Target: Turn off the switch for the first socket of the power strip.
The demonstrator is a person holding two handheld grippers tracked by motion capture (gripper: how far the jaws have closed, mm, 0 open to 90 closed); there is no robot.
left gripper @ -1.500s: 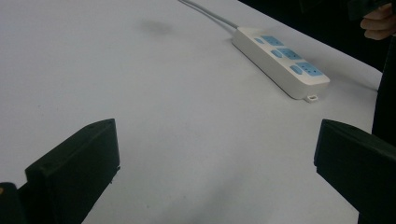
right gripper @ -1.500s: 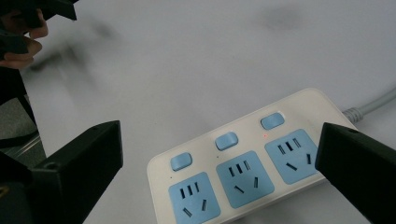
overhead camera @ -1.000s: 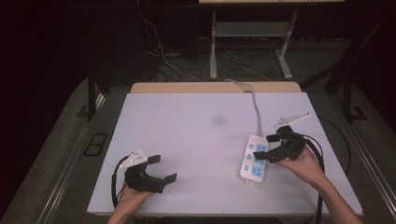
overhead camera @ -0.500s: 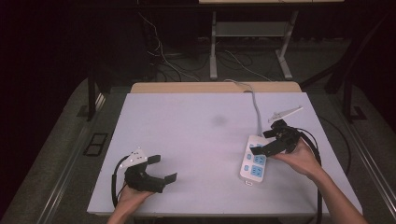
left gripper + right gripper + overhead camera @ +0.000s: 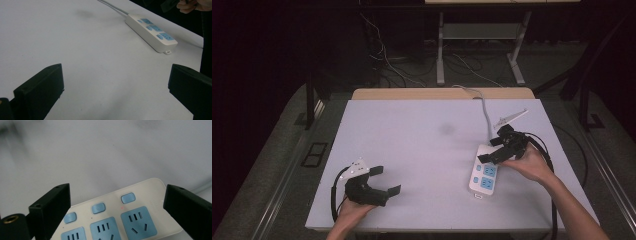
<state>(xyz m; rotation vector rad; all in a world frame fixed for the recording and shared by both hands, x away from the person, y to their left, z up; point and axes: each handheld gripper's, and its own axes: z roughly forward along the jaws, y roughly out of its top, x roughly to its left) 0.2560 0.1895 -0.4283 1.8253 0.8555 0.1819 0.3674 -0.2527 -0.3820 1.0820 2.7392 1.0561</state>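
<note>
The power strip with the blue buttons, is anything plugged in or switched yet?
Nothing looks done: the power strip lies flat with its sockets empty. In hand: the right gripper hovers open over its switch end, near the blue buttons. Left: an actual press or grab. The left gripper rests open, far off.

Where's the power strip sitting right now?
In the high view the power strip lies flat on the table's right half, its cord running toward the far edge. The open right gripper hangs over its far end.
</note>
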